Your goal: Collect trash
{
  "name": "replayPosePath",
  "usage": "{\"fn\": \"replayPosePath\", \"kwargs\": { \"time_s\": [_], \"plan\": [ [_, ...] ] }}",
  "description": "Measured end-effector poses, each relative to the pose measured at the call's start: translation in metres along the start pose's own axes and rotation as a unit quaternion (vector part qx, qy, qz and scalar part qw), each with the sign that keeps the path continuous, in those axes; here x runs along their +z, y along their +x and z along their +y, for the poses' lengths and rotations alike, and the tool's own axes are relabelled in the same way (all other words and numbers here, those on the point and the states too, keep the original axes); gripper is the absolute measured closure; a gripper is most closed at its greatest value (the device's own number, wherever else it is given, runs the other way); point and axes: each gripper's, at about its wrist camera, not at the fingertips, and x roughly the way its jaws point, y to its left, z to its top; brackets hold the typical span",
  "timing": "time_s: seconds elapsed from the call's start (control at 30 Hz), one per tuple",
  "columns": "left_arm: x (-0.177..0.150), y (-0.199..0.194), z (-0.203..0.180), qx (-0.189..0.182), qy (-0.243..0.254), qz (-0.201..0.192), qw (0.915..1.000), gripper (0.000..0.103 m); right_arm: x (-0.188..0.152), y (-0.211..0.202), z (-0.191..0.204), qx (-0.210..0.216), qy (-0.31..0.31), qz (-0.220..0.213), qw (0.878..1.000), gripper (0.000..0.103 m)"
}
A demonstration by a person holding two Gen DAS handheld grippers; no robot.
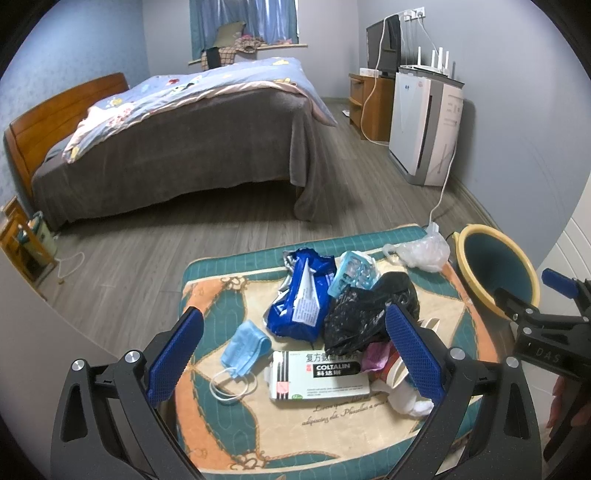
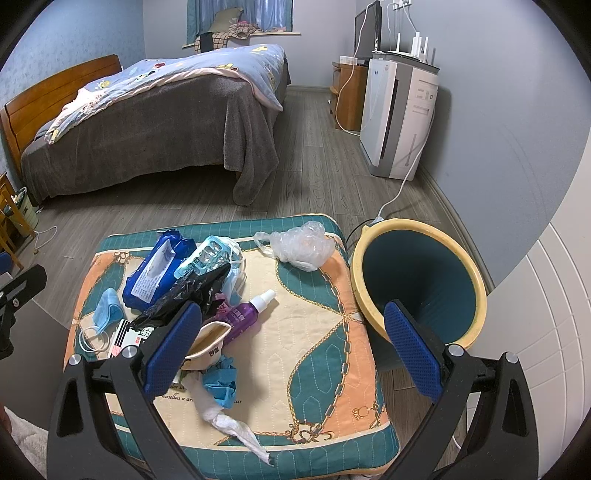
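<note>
Both tongs, left (image 1: 293, 354) and right (image 2: 291, 349), gape empty; loose bag (image 2: 299, 245) could slip, missing bin (image 2: 421, 284).

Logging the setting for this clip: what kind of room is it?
Almost certainly a home bedroom: a made bed with a wooden headboard, a curtained window, and an air purifier by the wall.
</note>
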Motion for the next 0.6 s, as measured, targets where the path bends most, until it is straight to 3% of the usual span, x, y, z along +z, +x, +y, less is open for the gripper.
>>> {"fn": "replayPosePath", "kwargs": {
  "time_s": [0.6],
  "plan": [
    [-0.0024, 0.0011, 0.0076, -0.009, -0.017, 0.002, 0.9998, 0.005, 0.0038, 0.0072, -0.0046, 0.001, 0.014, 0.012, 1.000, 0.006]
  ]
}}
